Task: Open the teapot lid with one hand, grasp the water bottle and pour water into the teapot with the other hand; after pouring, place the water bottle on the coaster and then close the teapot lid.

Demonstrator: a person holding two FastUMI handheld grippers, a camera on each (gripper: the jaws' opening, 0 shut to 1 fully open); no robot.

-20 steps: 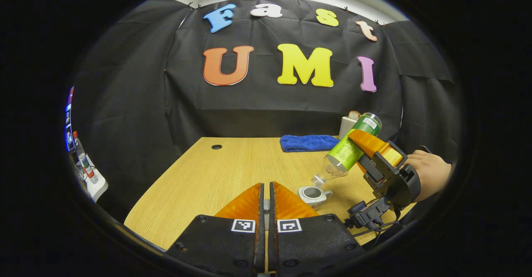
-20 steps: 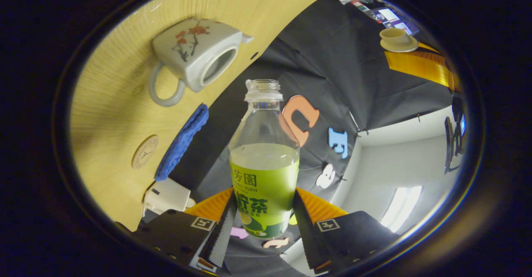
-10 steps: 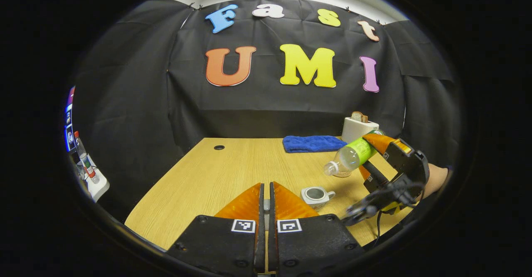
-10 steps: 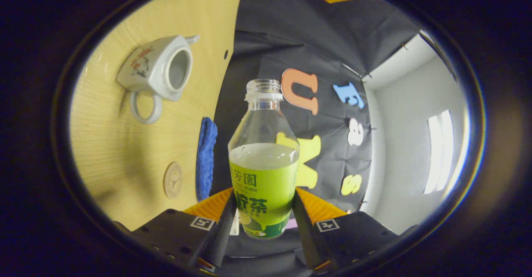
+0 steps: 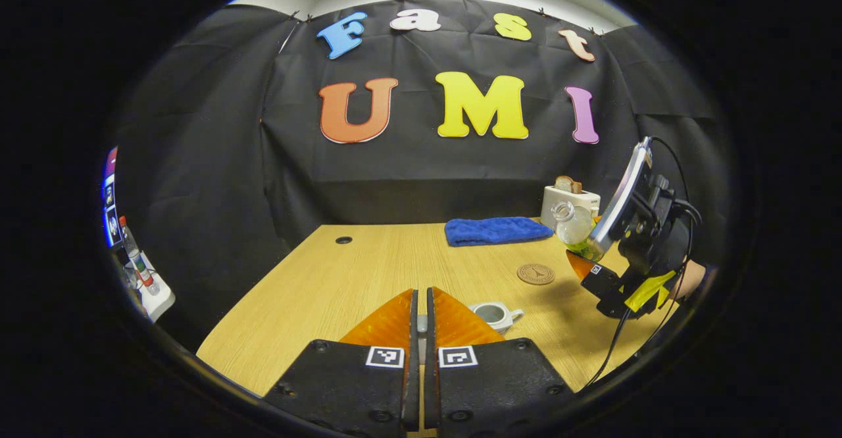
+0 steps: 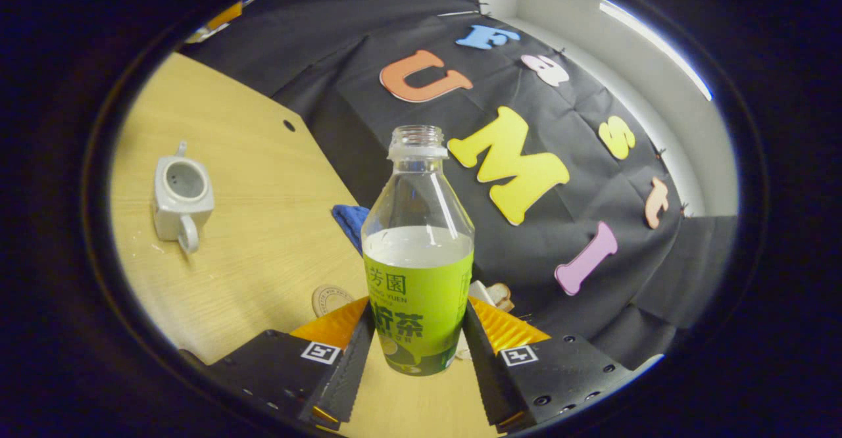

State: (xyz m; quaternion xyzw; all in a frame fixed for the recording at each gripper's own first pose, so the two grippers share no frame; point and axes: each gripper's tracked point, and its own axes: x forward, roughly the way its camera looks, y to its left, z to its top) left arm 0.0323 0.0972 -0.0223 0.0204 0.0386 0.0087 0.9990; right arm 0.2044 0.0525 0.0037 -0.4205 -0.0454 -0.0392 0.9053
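The white teapot (image 5: 495,314) (image 6: 182,191) stands on the wooden table with its top open and no lid on it. My left gripper (image 5: 421,293) hovers near it, shut, with a thin grey sliver of the lid pinched between its fingers. The rest of the lid is hidden under them. My right gripper (image 6: 418,306) is shut on the green-labelled water bottle (image 6: 418,273), which is uncapped, roughly upright and about half full. In the left gripper view the right gripper (image 5: 582,260) holds the bottle (image 5: 573,226) above the table, just right of the round coaster (image 5: 535,273) (image 6: 331,296).
A folded blue cloth (image 5: 496,230) (image 6: 348,218) lies at the table's back edge. Beside it stands a white toaster with bread (image 5: 569,200) (image 6: 490,293). A cable hole (image 5: 343,240) sits at the back left. Off the table's left side is a shelf with bottles (image 5: 135,260).
The right gripper swung the bottle from tilted over the teapot back to upright and carried it away to the right, near the coaster. The left gripper barely moved.
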